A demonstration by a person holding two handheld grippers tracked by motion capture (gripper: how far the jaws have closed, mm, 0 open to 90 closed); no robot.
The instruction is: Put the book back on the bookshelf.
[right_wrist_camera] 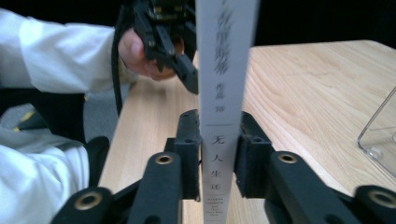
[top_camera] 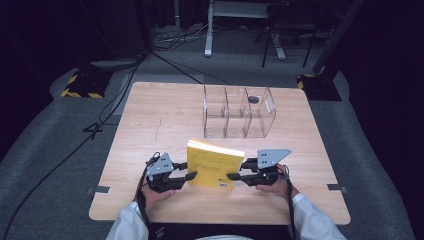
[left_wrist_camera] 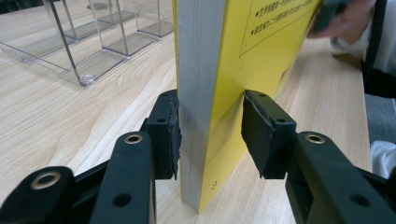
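Yellow book (top_camera: 215, 165) held upright on a table (top_camera: 150, 120).
Right gripper (right_wrist_camera: 217, 154) clamps its spine; left gripper (left_wrist_camera: 210, 135) jaws gape around it. Clear divided organizer (top_camera: 237, 112) behind.

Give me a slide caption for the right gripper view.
Right gripper clamped on the spine of an upright book, with the left gripper at its far edge.

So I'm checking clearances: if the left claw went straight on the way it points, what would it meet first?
The yellow book: its page edge already stands between the left claw's jaws. Beyond it, probably the right claw.
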